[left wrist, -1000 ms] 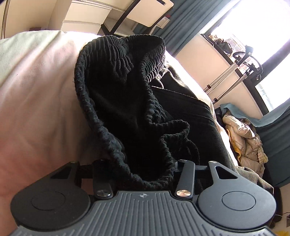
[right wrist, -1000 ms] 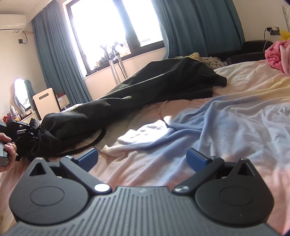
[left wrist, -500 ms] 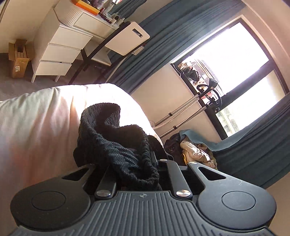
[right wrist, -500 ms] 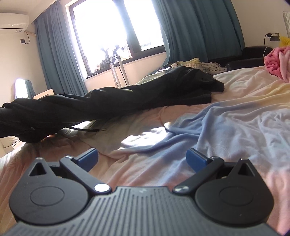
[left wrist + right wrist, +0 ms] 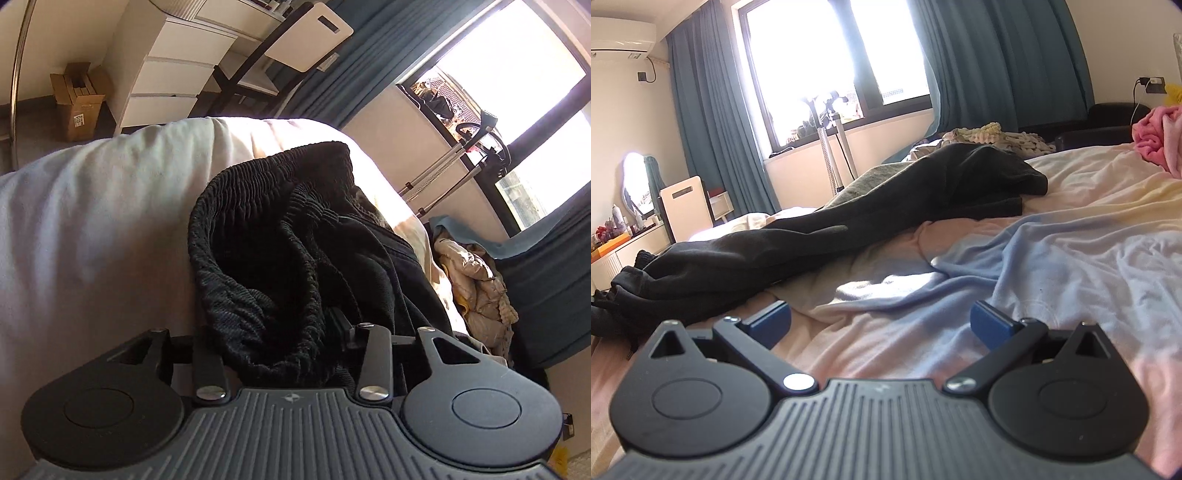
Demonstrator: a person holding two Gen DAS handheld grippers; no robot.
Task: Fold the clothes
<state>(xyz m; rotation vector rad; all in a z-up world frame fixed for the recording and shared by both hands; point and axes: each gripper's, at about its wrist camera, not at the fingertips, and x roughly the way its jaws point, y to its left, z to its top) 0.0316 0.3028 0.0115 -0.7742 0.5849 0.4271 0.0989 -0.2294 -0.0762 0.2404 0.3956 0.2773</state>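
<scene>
Black trousers (image 5: 849, 229) lie stretched along the bed (image 5: 1071, 229), their ribbed waistband (image 5: 273, 236) bunched right in front of the left hand-held gripper (image 5: 280, 343). Its jaws have just been opening; the waistband sits between them and hides both fingertips, so whether the pads touch the cloth cannot be told. The right hand-held gripper (image 5: 881, 319) hangs open over the rumpled bedsheet, blue pads (image 5: 991, 321) well apart with nothing between them. The trousers' far end is lost in folds, and glare washes out the window (image 5: 827, 62).
</scene>
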